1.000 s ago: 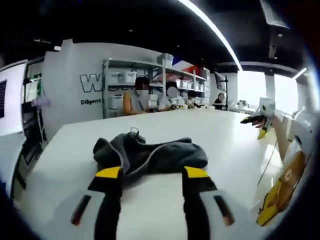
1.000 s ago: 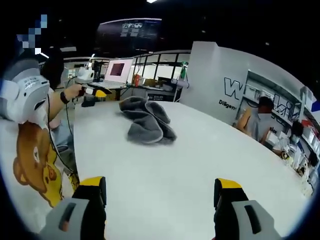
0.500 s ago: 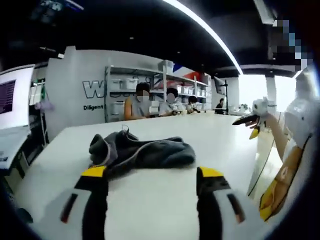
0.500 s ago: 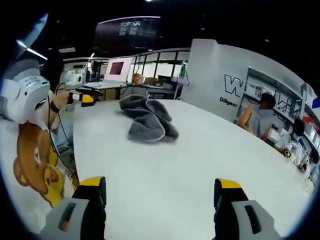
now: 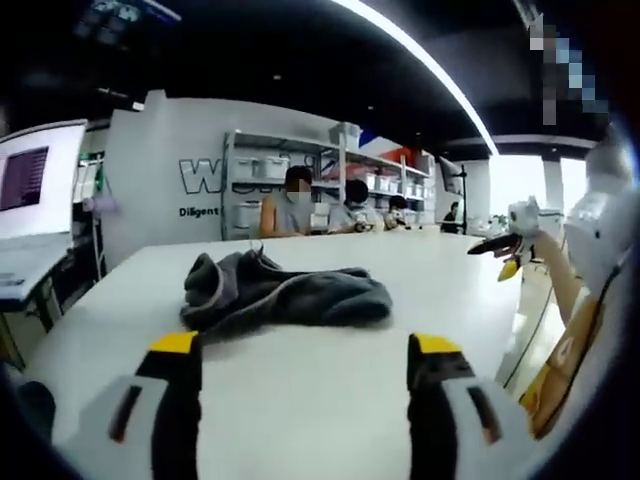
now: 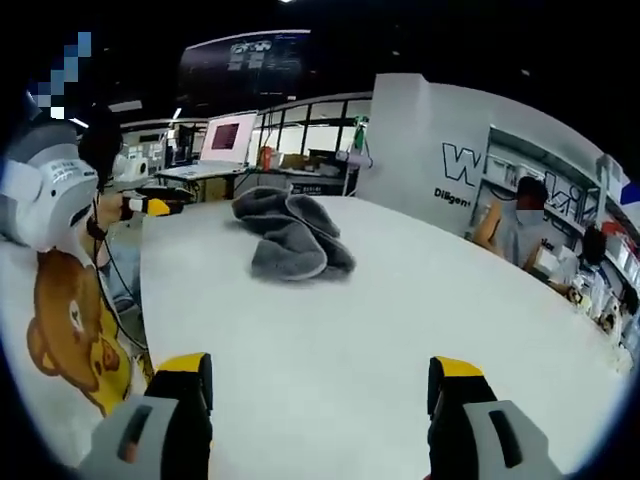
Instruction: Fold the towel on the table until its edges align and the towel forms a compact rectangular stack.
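One towel (image 5: pixel 283 295), dark grey, soft and thick-piled, heaped in a crumpled mound with rolled folds and one looped edge standing up at its left end; unfolded, edges not aligned. Lying on the white table (image 5: pixel 300 390), a single broad slab with a smooth matte top and a rounded corner. In the left gripper view, just beyond the jaws and slightly left of centre; in the right gripper view, the same towel (image 6: pixel 290 235) farther off, toward the far left part of the table (image 6: pixel 400 330), near its edge.

Two grippers. Left gripper (image 5: pixel 305 350): jaws spread wide, nothing between them, black with yellow tips, hovering near the towel but apart from it. Right gripper (image 6: pixel 322 372): jaws likewise wide apart and empty, same black-and-yellow make, over bare tabletop well short of the towel. Seen too from the opposite side: the right gripper at the right of the left gripper view, held in a hand (image 5: pixel 520 222); the left gripper at the left of the right gripper view, yellow tips pointing toward the towel, held in a hand (image 6: pixel 108 208).

A white shirt with a brown cartoon bear print (image 6: pixel 62 330) at the near left of the right gripper view.

Beyond the far side of the table, several seated people (image 5: pixel 296 205) in front of metal shelving (image 5: pixel 300 175) holding rows of pale plastic bins; contents too small to tell. One white wall panel with dark lettering (image 5: pixel 195 180), partly cut off. One lit monitor (image 5: pixel 28 185) at far left.
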Demonstrator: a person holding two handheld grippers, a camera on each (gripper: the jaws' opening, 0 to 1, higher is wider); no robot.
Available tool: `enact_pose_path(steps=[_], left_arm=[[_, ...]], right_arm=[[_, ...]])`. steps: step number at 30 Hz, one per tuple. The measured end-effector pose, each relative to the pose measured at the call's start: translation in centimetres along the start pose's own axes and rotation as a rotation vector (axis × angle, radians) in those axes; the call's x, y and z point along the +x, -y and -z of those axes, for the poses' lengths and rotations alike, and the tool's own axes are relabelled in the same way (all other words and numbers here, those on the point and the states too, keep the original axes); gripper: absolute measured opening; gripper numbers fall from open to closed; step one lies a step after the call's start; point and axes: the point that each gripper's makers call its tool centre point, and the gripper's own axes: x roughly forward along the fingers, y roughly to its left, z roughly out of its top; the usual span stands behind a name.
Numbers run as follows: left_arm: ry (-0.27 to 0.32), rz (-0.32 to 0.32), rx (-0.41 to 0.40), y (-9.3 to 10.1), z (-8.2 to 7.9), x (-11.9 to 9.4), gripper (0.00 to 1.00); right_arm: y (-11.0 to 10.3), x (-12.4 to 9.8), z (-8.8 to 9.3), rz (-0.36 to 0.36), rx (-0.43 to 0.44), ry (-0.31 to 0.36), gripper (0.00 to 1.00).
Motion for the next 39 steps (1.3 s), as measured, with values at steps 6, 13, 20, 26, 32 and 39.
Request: enact_pose_path(steps=[6, 13, 20, 26, 32, 39], left_arm=[[-0.009, -0.007, 0.01, 0.1, 0.2, -0.1, 0.95], [-0.019, 0.009, 0.015, 0.7, 0.3, -0.2, 0.99], [-0.023, 0.034, 0.009, 1.3, 0.3, -0.3, 0.99], [-0.008, 0.035, 0.004, 1.6, 0.1, -0.3, 0.99], [-0.014, 0.032, 0.01, 1.6, 0.3, -0.2, 0.99], [-0.014, 0.037, 0.001, 1.3, 0.6, -0.3, 0.99]], right_arm=[[0.0, 0.2, 0.4, -0.004, 0.009, -0.007, 0.93], [0.0, 0.6, 0.7, -0.013, 0.015, -0.009, 0.93], [-0.1, 0.9, 0.7, -0.022, 0.019, -0.008, 0.93], [-0.2, 1.9, 0.6, -0.043, 0.027, -0.007, 0.93], [-0.7, 3.8, -0.5, -0.109, 0.001, -0.017, 0.92], [0.5, 7.3, -2.8, -0.198, -0.058, -0.036, 0.9]])
